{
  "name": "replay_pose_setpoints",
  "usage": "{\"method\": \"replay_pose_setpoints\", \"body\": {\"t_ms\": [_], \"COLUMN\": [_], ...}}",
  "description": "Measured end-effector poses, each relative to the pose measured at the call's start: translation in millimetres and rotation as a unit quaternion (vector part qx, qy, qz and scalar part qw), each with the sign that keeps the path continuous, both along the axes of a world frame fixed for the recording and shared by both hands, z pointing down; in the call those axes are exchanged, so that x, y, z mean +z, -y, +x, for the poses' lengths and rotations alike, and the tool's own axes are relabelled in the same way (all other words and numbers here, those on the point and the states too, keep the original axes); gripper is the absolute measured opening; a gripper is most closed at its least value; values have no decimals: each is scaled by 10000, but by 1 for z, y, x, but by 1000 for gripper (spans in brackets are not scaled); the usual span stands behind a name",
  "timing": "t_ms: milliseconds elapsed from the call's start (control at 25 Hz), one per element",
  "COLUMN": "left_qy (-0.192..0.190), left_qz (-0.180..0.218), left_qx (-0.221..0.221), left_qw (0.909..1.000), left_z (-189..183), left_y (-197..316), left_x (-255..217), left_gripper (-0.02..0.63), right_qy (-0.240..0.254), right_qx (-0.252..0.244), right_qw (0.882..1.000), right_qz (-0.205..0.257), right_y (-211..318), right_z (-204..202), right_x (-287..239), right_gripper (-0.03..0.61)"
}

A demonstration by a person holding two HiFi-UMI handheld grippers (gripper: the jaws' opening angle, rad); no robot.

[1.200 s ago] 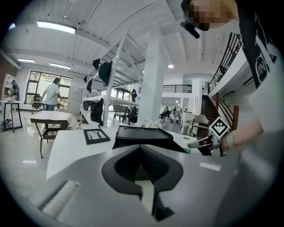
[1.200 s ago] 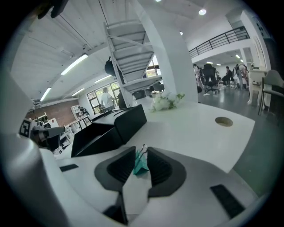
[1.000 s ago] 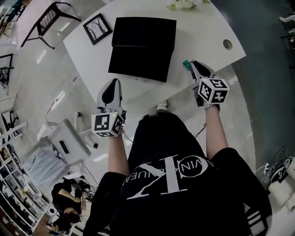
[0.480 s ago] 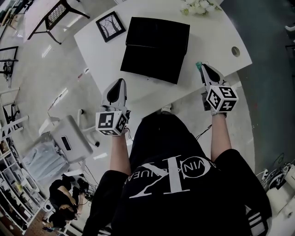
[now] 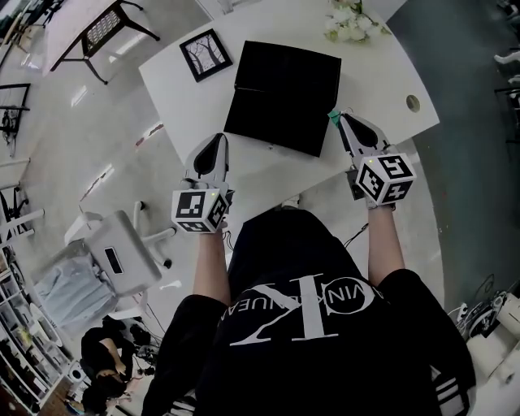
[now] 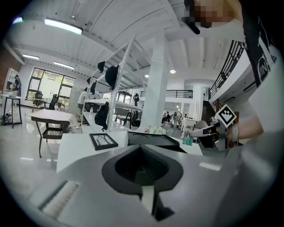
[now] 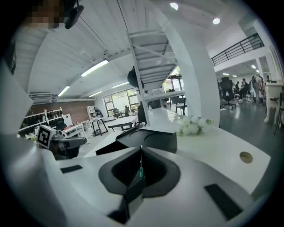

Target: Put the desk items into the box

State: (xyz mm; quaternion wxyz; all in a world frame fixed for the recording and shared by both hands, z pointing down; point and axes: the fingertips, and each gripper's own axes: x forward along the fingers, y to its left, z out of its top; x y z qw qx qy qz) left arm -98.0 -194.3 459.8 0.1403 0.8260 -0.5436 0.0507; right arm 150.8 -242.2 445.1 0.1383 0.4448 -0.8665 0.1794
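As the right tongs (image 5: 339, 119) clamped a small green item (image 5: 332, 116) just beside the box (image 5: 283, 97), I judged the carry step in hand.
My left tongs (image 5: 216, 140) were clenched on nothing, near the counter's (image 5: 382, 65) edge. The frame (image 5: 205, 54) and flowers (image 5: 349, 20) lay outside the box. Next, I reckoned, the right tongs needed to swing left over the box, lower, then release.

A black box (image 5: 284, 96) sits on the white desk (image 5: 382, 73), with a framed picture (image 5: 205, 54) off its far left corner and white flowers (image 5: 348, 24) beyond its far right. The right gripper (image 5: 337, 119) pinches a small green item (image 5: 332, 116) at the box's right edge.
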Motion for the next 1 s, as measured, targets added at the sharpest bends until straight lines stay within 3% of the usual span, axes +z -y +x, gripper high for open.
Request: {"method": "replay_pose_setpoints", "body": {"t_ms": [160,400,1000], "left_qy": [111,55,138], "left_qz": [78,47,-97], "left_qx": [95,-96,-411], "left_qw": [9999,9999,9990], "left_z": [-5,-21,-52], "left_y": [1,1,-8], "left_x": [0,1,14], "left_gripper": [9,9,9], "right_qy": [-38,-279,-1243], "right_qx": [-347,-1003,-2276], "right_qw": [9994,9942,9602], "right_qz": [-15,-278,-1032], "right_y": [-1,-2,-11], "right_z": [-26,-64,-138], "right_x": [-5,2,52], "right_gripper": [18,18,18]}}
